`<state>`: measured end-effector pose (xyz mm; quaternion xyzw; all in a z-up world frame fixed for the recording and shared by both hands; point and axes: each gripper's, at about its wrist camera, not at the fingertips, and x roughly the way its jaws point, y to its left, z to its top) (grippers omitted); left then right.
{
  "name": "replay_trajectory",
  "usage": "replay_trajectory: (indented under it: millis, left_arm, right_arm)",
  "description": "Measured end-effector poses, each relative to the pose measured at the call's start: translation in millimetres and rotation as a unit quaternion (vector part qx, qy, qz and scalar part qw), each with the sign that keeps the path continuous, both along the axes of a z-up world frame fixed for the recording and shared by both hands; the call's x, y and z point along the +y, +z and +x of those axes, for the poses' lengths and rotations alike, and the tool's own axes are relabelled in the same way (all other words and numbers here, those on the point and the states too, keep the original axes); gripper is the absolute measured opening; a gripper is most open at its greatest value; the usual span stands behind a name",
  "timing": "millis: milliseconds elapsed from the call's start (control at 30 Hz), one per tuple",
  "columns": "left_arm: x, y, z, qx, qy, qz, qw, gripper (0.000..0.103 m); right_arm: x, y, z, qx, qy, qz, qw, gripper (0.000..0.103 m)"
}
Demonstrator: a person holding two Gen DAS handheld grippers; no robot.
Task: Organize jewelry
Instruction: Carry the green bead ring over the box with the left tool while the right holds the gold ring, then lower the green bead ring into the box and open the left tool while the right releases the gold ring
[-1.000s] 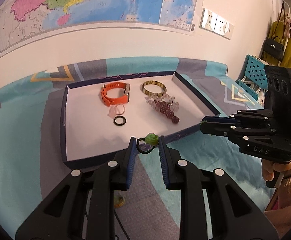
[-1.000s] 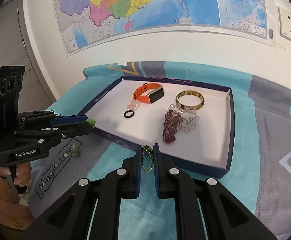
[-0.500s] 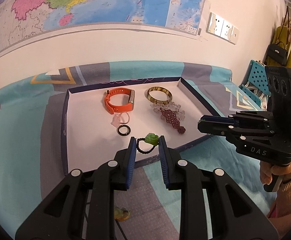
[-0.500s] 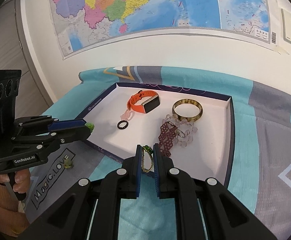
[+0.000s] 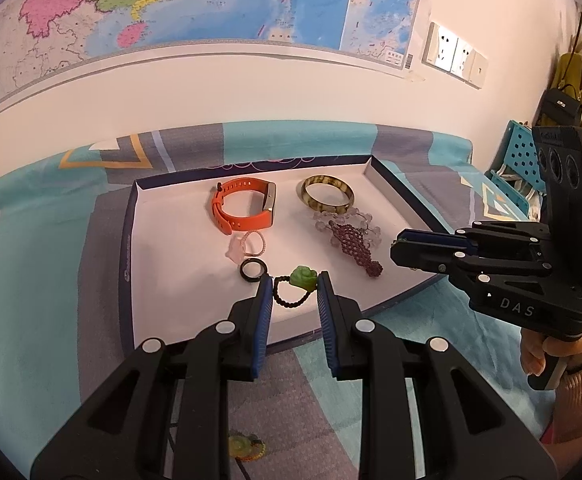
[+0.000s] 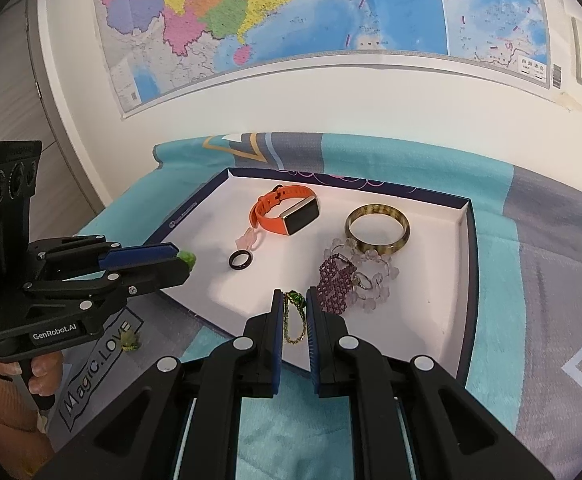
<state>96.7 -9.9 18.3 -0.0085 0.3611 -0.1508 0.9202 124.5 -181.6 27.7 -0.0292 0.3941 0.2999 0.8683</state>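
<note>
A shallow white tray with a navy rim lies on the teal cloth. It holds an orange watch, an amber bangle, a purple and clear bead bracelet, a pink ring and a black ring. My left gripper is shut on a black bead ring with a green flower, held over the tray's front part. My right gripper is shut on a green and gold chain over the tray's front edge.
A small green and yellow trinket lies on the cloth in front of the tray, on the left. A map covers the wall behind. Blue crates and hanging clothes stand at far right.
Both grippers have moved forward from the tray's front edge to over the tray, each still holding its piece. The tray items have not moved.
</note>
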Motion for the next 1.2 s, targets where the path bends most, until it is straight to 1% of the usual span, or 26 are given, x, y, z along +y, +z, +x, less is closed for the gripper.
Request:
replay_trajectory:
  millis: [500, 867, 967, 1067, 1133, 1200]
  left_arm:
    - [0, -9, 17, 0.018, 0.007, -0.002, 0.9998, 0.023]
    - [0, -17, 33, 0.040, 0.009, -0.011, 0.9991, 0.024]
    - [0, -22, 37, 0.049, 0.009, -0.014, 0.9986, 0.024]
    - [2, -29, 41, 0.062, 0.014, -0.024, 0.9977, 0.032]
    - [3, -32, 42, 0.066, 0.013, -0.030, 0.9973, 0.032]
    - [4, -32, 40, 0.064, 0.013, -0.036, 0.9972, 0.033]
  right_arm:
    - [5, -6, 15, 0.010, -0.007, -0.010, 1.000, 0.009]
    - [7, -13, 25, 0.020, -0.016, -0.015, 1.000, 0.010]
    - [5, -16, 29, 0.025, -0.021, -0.013, 0.999, 0.011]
    - [3, -20, 32, 0.034, -0.030, -0.009, 0.999, 0.013]
    - [1, -21, 32, 0.036, -0.034, -0.007, 0.999, 0.013]
    - [1, -21, 31, 0.034, -0.036, -0.007, 0.999, 0.016]
